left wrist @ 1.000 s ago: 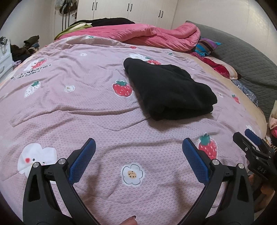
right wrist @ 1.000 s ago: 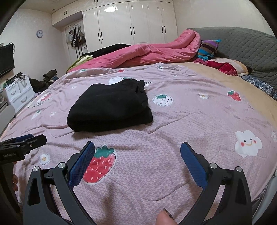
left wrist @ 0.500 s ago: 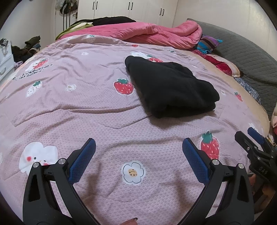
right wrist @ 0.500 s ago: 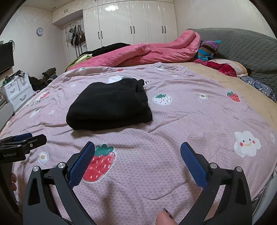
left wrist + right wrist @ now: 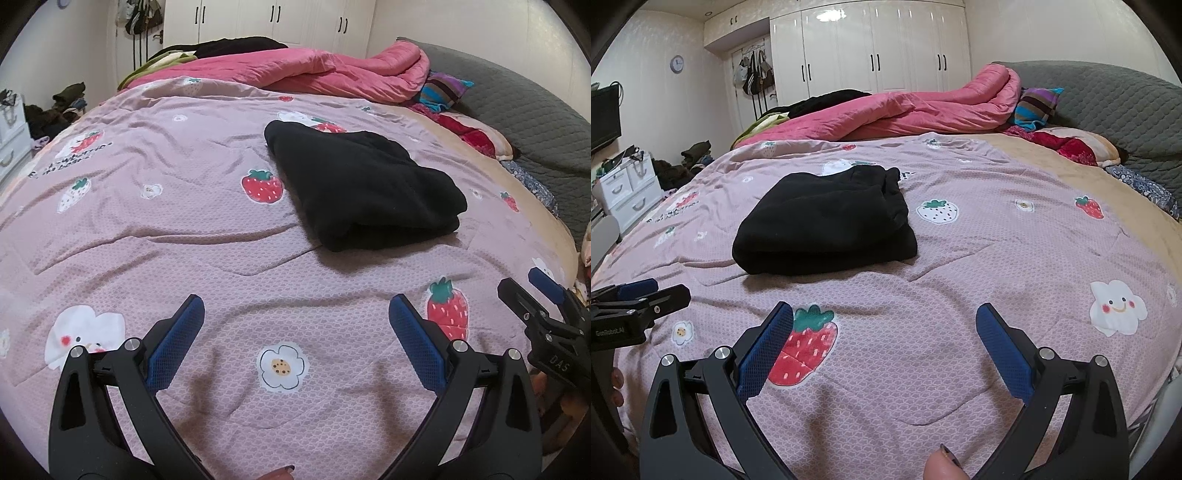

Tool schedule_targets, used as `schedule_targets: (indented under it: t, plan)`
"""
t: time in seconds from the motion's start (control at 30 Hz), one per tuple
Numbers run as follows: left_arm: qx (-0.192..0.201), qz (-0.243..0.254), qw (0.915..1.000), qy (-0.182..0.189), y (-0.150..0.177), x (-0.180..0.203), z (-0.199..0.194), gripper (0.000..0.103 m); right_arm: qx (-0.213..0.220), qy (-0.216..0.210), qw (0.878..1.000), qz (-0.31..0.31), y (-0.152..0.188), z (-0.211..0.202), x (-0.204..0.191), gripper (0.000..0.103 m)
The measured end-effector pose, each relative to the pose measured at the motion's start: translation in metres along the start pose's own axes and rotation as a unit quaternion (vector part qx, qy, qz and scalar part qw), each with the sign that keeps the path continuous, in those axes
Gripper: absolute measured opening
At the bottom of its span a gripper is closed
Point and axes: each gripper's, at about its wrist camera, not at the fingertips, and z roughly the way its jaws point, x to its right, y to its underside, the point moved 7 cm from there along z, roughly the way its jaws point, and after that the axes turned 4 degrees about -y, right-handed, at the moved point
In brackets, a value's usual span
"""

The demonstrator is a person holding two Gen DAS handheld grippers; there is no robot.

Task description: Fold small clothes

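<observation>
A black garment (image 5: 364, 188) lies folded into a thick rectangle on the pink strawberry-print bedspread (image 5: 184, 229); it also shows in the right wrist view (image 5: 823, 221). My left gripper (image 5: 293, 325) is open and empty, held over the bedspread well short of the garment. My right gripper (image 5: 884, 325) is open and empty too, near the front of the bed. The right gripper shows at the right edge of the left wrist view (image 5: 532, 295), and the left gripper at the left edge of the right wrist view (image 5: 639, 295).
A bunched pink quilt (image 5: 905, 110) lies across the far side of the bed. Striped and red pillows (image 5: 1038, 107) sit against a grey headboard (image 5: 1108, 99) at right. White wardrobes (image 5: 871, 55) stand behind; white drawers (image 5: 628, 188) stand at left.
Both grippers have drawn back and tilted slightly, so the folded garment sits a little farther off. Both stay open and empty. The garment has not moved.
</observation>
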Motion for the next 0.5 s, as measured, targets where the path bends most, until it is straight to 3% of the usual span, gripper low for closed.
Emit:
schedule_targets:
  t: [0.5]
  plan:
    - [-0.002,-0.003,1.0000,0.001,-0.0010,-0.0006,-0.0029,0.094,0.000,0.003,1.000,-0.001,0.0005,0.0003,0.0005,0.099]
